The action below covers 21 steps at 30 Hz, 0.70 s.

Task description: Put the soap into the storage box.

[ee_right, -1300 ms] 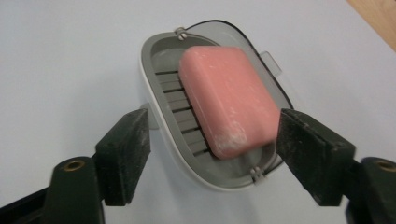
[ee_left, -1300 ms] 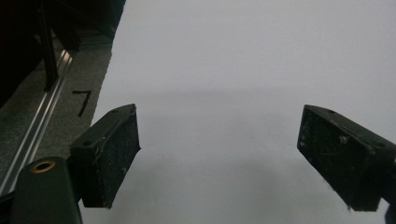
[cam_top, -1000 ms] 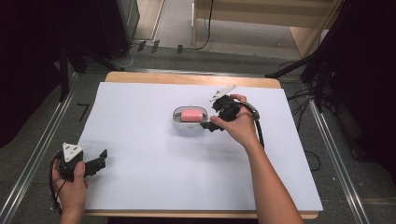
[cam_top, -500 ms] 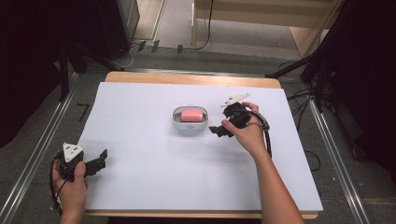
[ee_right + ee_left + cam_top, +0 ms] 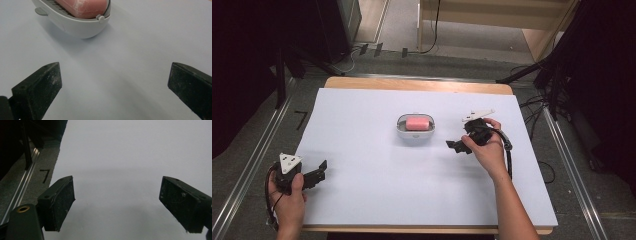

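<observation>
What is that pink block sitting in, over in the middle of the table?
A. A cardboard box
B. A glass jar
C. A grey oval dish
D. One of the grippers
C: the pink block lies inside a grey oval dish on the white table, and the right gripper beside it has its jaws open, holding nothing.

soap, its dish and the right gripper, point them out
soap (image 5: 415, 123), high view, middle of its pink top
dish (image 5: 82, 30), right gripper view, its grey outer wall
right gripper (image 5: 455, 146), high view, between its fingers
</observation>
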{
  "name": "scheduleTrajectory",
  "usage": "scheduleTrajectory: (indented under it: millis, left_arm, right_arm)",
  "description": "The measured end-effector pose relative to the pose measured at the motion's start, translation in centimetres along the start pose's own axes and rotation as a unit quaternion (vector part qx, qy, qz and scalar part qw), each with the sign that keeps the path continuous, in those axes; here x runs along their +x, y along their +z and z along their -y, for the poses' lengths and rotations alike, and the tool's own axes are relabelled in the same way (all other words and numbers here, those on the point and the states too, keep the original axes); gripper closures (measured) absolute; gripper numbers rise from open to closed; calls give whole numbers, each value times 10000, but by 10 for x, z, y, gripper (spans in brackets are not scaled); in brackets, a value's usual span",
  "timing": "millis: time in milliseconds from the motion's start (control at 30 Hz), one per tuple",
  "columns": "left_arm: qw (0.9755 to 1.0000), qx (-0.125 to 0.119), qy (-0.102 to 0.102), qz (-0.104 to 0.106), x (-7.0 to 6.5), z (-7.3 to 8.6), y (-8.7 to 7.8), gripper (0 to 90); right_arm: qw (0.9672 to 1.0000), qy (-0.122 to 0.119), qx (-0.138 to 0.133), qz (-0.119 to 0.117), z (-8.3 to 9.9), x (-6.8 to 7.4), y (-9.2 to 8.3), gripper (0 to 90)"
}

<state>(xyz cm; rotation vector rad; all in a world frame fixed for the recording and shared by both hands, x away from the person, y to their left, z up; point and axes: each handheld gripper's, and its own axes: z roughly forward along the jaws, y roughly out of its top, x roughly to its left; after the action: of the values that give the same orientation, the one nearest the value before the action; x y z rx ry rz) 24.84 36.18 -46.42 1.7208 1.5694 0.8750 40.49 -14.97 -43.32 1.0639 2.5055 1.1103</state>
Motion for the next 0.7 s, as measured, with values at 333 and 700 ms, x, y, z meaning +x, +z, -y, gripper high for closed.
scheduleTrajectory:
  millis: [333,700]
  left_arm:
    - [10000,18,-10,9,0,0,0,138]
    - [10000,45,-10,6,0,0,1,137]
  right_arm:
    - [9997,178,-115,119,24,-6,-14,0]
    - [9986,392,-189,304,57,-12,-31,0]
